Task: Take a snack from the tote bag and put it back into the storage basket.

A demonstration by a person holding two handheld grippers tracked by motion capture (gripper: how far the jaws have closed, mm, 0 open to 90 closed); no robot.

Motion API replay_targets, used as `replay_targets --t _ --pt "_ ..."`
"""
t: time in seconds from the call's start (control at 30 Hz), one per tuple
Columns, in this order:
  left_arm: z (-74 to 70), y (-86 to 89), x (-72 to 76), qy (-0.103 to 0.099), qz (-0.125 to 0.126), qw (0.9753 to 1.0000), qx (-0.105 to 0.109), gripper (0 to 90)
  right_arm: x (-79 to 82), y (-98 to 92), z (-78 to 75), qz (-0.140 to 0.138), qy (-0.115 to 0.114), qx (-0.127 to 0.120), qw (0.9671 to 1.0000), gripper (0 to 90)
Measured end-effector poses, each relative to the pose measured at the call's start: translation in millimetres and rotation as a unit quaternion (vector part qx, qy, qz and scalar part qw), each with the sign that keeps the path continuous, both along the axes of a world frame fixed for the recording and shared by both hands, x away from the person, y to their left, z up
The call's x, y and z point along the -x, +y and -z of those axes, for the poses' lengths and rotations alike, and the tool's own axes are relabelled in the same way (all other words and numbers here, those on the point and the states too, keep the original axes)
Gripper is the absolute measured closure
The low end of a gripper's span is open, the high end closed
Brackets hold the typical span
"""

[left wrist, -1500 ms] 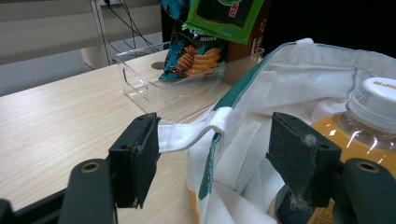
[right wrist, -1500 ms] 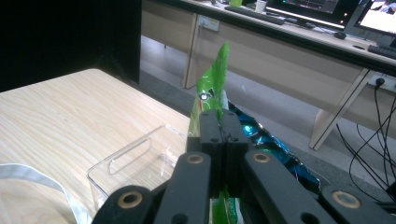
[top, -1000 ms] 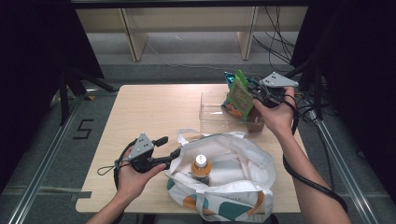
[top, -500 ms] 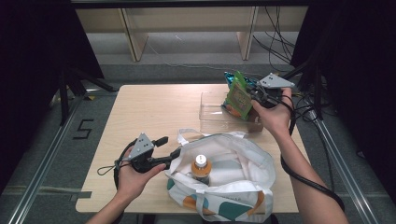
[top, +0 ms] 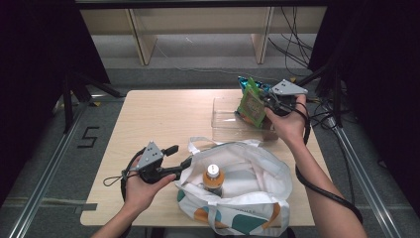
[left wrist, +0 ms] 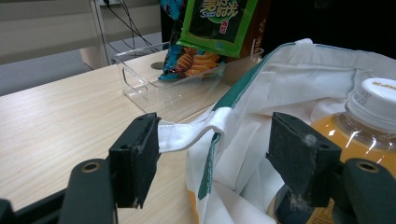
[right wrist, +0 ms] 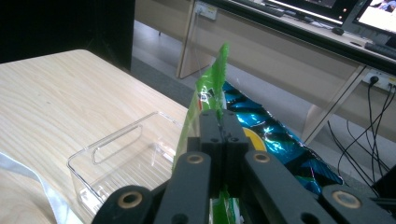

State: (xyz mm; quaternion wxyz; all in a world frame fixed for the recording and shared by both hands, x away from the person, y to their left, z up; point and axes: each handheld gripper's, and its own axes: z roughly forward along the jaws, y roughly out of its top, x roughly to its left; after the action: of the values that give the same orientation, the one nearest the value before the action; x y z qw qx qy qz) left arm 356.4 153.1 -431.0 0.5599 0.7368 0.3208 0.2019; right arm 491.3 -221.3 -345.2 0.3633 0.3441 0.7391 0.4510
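My right gripper point(top: 267, 102) point(right wrist: 223, 135) is shut on the top edge of a green snack packet point(top: 251, 106) point(right wrist: 210, 88) and holds it upright over a clear plastic bin point(top: 225, 121) point(right wrist: 121, 154). A blue chip bag point(top: 244, 82) point(right wrist: 275, 140) leans just behind the packet. My left gripper point(top: 181, 156) point(left wrist: 217, 156) is open at the rim of a white tote bag point(top: 247, 173). The bag's handle strap point(left wrist: 191, 133) runs between the jaws and touches the left pad point(left wrist: 140, 154). An orange drink bottle point(top: 213, 177) point(left wrist: 369, 116) stands inside the bag.
The wooden table point(top: 163, 116) has bare room on its left and far half. The bin stands at the back right and the tote at the front middle. Cables point(top: 322, 111) trail off the right edge, and shelf legs stand beyond the far edge.
The right gripper and the green packet have shifted slightly down and left over the bin. The left gripper and the tote have stayed still.
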Motion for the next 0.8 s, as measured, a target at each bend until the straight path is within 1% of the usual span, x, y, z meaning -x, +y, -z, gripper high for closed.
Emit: replay_targets --t 0.03,0.1,0.13,0.2,0.23,0.33,0.37,0.43,0.47,0.53,0.57,0.6,0.67,0.73,0.8 --pt "0.1 0.1 -0.1 0.0 0.001 1.0 -0.001 33.1 0.3 0.2 0.4 0.002 0.002 -0.003 1.0 90.0" --pt "0.1 0.0 -0.2 0.0 0.001 1.0 -0.002 33.1 -0.1 -0.5 1.1 0.002 0.002 0.0 1.0 90.0" --pt "0.0 0.0 -0.1 -0.001 0.001 1.0 -0.002 33.1 -0.4 -1.4 1.2 -0.001 0.004 0.004 1.0 90.0" --pt "0.0 -0.2 0.0 0.0 0.001 1.0 -0.002 33.1 -1.3 -2.2 2.1 0.0 0.001 0.009 1.0 90.0" --pt "0.0 -0.2 0.0 0.0 0.001 1.0 -0.002 33.1 -0.3 -1.4 2.7 0.004 0.004 0.002 1.0 90.0" --pt "0.1 0.0 -0.3 -0.001 0.001 1.0 -0.002 33.1 -0.2 -0.9 3.2 0.003 -0.001 0.004 1.0 90.0" --pt "0.0 -0.2 -0.1 0.0 0.001 1.0 -0.001 33.1 0.2 -0.3 3.8 0.004 0.003 0.003 1.0 90.0" --pt "0.0 -0.2 0.0 0.0 0.001 1.0 -0.001 33.1 -0.4 -0.4 3.8 0.003 0.003 0.006 1.0 90.0" --pt "0.1 -0.2 0.0 0.0 0.001 1.0 -0.002 33.1 -1.7 -1.3 3.2 -0.001 0.0 0.013 0.9999 90.0" --pt "0.1 0.1 -0.4 -0.001 0.001 1.0 -0.002 33.1 -1.1 0.2 3.0 0.004 0.0 0.011 0.9999 90.0" --pt "0.1 0.1 -0.2 0.0 0.0 1.0 -0.001 33.1 -2.1 0.4 2.8 0.002 -0.005 0.013 0.9999 90.0" --pt "0.1 0.2 -0.1 0.0 0.0 1.0 -0.001 33.1 -1.8 1.1 3.0 0.003 -0.001 0.01 0.9999 90.0" --pt "0.0 0.3 0.0 0.001 0.0 1.0 0.0 33.1 -2.5 1.2 3.7 0.003 -0.005 0.014 0.9999 90.0" --pt "0.0 0.3 0.0 0.001 0.0 1.0 0.0 33.1 -3.1 1.3 4.4 0.001 -0.002 0.018 0.9998 90.0" --pt "0.0 0.2 -0.1 0.0 0.0 1.0 -0.001 33.1 -3.1 2.1 4.6 0.005 -0.003 0.013 0.9999 90.0"
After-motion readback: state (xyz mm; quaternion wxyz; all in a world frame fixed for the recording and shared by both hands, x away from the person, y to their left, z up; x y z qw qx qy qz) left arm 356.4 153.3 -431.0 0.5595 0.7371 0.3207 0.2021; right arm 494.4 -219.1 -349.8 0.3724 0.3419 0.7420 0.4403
